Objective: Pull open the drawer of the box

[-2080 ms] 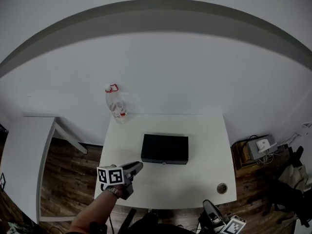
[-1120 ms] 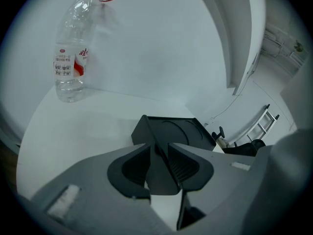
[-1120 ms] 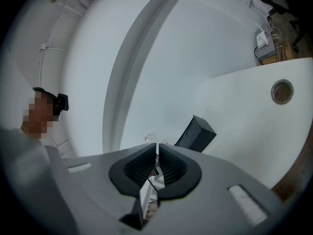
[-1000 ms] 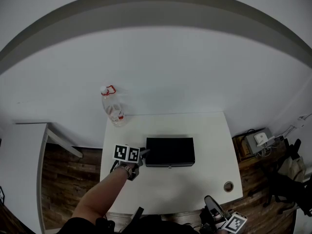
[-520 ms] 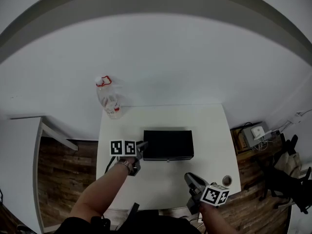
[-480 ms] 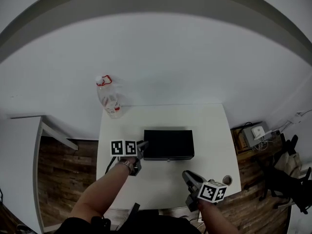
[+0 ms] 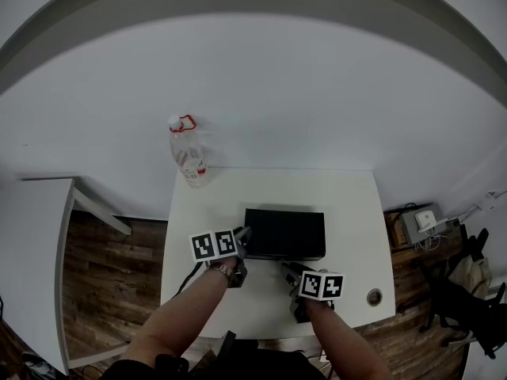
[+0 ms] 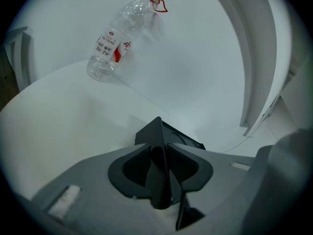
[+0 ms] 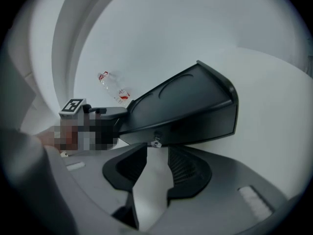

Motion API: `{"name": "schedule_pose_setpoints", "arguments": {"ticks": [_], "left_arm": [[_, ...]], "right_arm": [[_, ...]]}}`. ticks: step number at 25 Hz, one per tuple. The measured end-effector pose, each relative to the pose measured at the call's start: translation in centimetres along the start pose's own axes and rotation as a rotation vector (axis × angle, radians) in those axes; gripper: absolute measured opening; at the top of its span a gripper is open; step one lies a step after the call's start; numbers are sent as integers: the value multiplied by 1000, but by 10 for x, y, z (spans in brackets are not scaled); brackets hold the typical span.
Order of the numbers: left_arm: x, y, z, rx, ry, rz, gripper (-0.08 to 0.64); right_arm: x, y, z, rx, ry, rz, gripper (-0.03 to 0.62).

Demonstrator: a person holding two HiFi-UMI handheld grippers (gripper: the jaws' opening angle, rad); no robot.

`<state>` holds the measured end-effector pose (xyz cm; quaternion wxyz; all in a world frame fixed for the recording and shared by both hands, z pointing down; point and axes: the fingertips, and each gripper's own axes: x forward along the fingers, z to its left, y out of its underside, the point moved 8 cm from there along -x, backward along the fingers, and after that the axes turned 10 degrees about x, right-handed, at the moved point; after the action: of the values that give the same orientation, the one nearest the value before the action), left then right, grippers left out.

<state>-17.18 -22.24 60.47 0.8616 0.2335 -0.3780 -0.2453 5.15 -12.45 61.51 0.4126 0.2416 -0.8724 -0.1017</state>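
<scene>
Right gripper view: knob just beyond opening fingers.

Lighting: even, diffuse and cool, with no single source evident; overall somewhat dim and grey.
Shadows: faint and soft-edged on the white table and wall.
Glare: none; only a weak sheen on the black box, which otherwise reads as a dark mass.
Distortion: strong fisheye in every view, straight lines bowed; both gripper views have black vignetted corners.
Focus: bottle slightly soft; nearest foreground blurred.
</scene>
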Motion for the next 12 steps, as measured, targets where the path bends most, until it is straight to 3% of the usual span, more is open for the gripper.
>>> {"name": "schedule_pose_setpoints", "arguments": {"ticks": [6, 12], "left_arm": [[2, -3, 1, 45, 31, 39, 115], [2, -6, 2, 108, 42, 86, 129]], "right_arm": [[9, -10, -1, 14, 16, 15, 138], [12, -16, -1, -57, 43, 21, 140]]}}
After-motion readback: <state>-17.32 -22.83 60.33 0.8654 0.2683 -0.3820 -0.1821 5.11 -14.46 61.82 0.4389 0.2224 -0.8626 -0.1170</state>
